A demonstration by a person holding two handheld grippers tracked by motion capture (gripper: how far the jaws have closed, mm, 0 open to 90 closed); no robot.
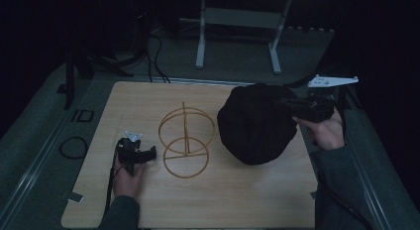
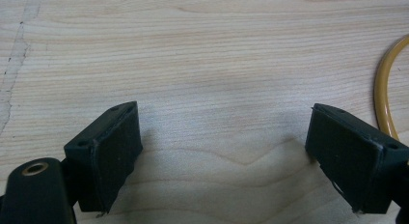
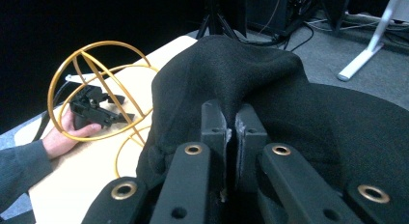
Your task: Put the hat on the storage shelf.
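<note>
The wooden table (image 1: 208, 200) carries my black hat (image 1: 255, 123) on its right half, beside the gold wire stand (image 1: 186, 141). The hat looks soft and light — it sags and folds, so I take it by a pinch of fabric at the rim. My right gripper (image 3: 230, 132) is clamped on that fold; my left gripper (image 2: 222, 151) rests with jaws apart — nothing between them.

We see a dim lab: a wooden tabletop (image 1: 237, 200) on grey flooring, floor cables (image 1: 157, 56), and a white equipment stand (image 1: 237, 22) behind.
</note>
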